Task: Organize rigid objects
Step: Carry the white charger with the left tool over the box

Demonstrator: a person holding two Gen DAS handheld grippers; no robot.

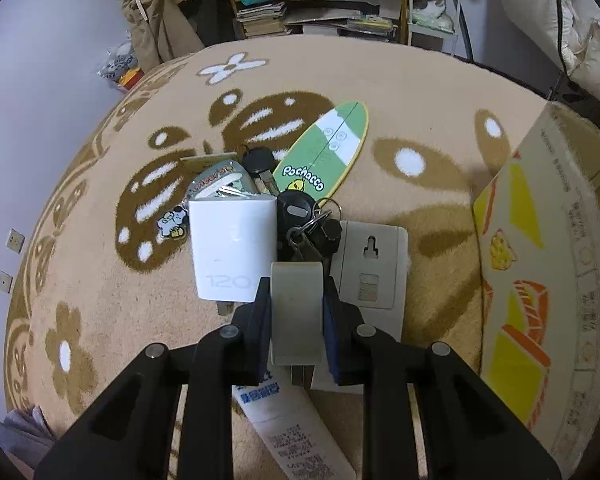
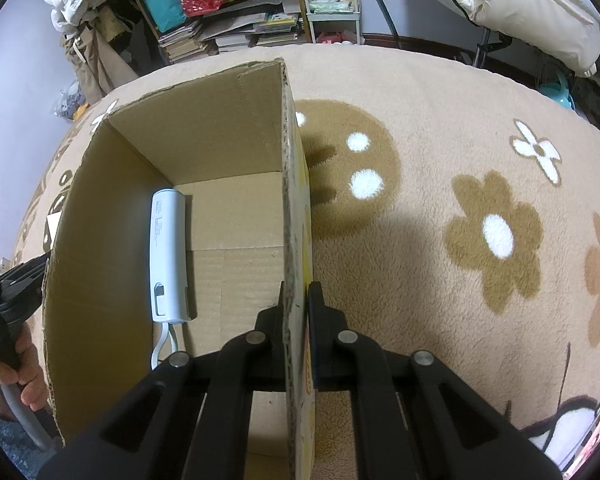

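Observation:
My left gripper [image 1: 297,286] is shut on a grey plug adapter [image 1: 296,320], held just above a pile on the rug. The pile holds a white charger marked "120" [image 1: 232,248], a black key bunch [image 1: 300,214], a green surfboard-shaped Pochacco card [image 1: 324,148], a small silver packet [image 1: 220,184] and a grey wall plate [image 1: 374,272]. My right gripper [image 2: 298,290] is shut on the right wall of an open cardboard box [image 2: 294,200]. A white elongated device [image 2: 168,256] with a cord lies inside the box along its left wall.
The box's printed outer side [image 1: 540,260] stands right of the pile. A white printed pack [image 1: 296,432] lies under my left gripper. A hand [image 2: 16,376] holds the other gripper's handle left of the box. Shelves [image 1: 320,0] with books and bags stand beyond the patterned rug [image 1: 420,80].

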